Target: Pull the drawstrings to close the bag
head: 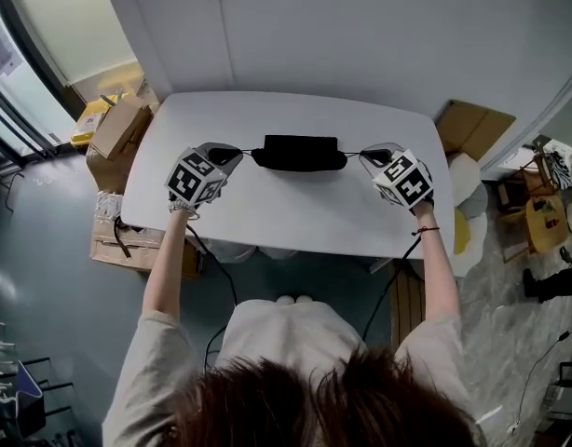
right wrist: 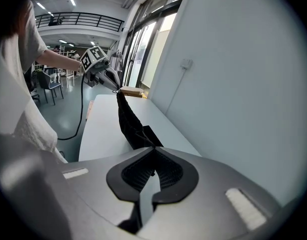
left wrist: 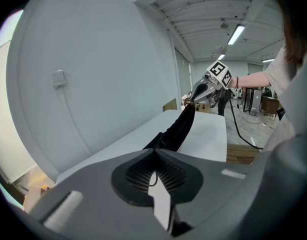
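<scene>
A black drawstring bag [head: 299, 154] is stretched out across the back middle of the white table [head: 295, 208]. My left gripper [head: 236, 155] is at the bag's left end, shut on the thin drawstring [head: 248, 152] there. At the right end, my right gripper [head: 364, 155] is shut on the other drawstring [head: 353, 153]. In the left gripper view the bag [left wrist: 179, 128] runs from my closed jaws up to the right gripper [left wrist: 197, 93]. The right gripper view shows the bag [right wrist: 129, 124] leading to the left gripper [right wrist: 111, 80]. Whether the bag touches the table I cannot tell.
Cardboard boxes [head: 116, 130] are stacked on the floor left of the table, and another flat box [head: 474, 125] lies at the right. A grey wall [head: 360, 35] rises just behind the table. Cables [head: 221, 277] hang from both grippers under the near edge.
</scene>
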Demonstrator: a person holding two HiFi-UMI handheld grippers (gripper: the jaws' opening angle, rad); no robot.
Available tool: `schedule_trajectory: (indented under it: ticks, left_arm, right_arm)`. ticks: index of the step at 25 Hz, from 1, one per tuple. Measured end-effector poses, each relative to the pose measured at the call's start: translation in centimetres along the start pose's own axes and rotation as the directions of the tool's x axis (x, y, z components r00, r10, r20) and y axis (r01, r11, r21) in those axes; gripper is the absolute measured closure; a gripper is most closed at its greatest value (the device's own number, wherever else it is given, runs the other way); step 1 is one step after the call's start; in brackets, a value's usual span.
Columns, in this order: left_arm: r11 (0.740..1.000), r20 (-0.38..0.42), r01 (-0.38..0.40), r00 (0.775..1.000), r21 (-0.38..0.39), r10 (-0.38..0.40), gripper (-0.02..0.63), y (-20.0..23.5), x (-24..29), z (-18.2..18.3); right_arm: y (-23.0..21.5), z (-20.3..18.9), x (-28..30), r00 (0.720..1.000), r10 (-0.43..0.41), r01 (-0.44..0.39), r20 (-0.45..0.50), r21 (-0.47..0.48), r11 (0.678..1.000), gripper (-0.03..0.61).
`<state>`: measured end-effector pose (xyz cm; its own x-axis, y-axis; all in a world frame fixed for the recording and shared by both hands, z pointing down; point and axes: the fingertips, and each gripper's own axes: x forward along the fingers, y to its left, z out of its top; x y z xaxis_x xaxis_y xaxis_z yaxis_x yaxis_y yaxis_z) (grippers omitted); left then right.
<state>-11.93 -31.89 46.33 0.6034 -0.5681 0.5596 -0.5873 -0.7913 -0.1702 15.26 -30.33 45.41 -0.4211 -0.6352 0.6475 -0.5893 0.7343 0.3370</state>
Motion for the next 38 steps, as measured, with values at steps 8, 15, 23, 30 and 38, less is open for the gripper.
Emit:
schedule_trajectory:
  ticks: [8,15,23,30,38]
  left_arm:
    - [0.999,0.039,-0.039,0.999,0.021,0.038,0.612,0.9,-0.9,2.1]
    - [0.997,0.079,-0.072,0.994,0.035,0.069,0.612,1.5,-1.8,3.9]
    - [0.993,0.128,-0.118,0.985,0.032,0.113,0.612,2.8,-2.9,5.2]
    - [0.984,0.169,-0.172,0.972,0.038,0.164,0.612,3.5,-3.7,6.8]
    - [0.977,0.22,-0.211,0.955,0.03,0.199,0.612,4.5,-4.8,8.6]
  right_arm:
    - [-1.4,1.5,-1.2,0.999,-0.035,0.035,0.042,-0.004,0.999,0.565]
    - [-2.6,2.9,-2.3,0.995,-0.065,0.066,0.074,-0.015,0.998,0.565]
    - [-4.0,5.0,-3.0,0.988,-0.108,0.112,0.112,-0.026,0.993,0.565]
    - [-5.2,6.4,-3.8,0.978,-0.143,0.147,0.15,-0.014,0.989,0.565]
    - [-6.5,7.9,-4.6,0.963,-0.187,0.191,0.194,-0.003,0.982,0.565]
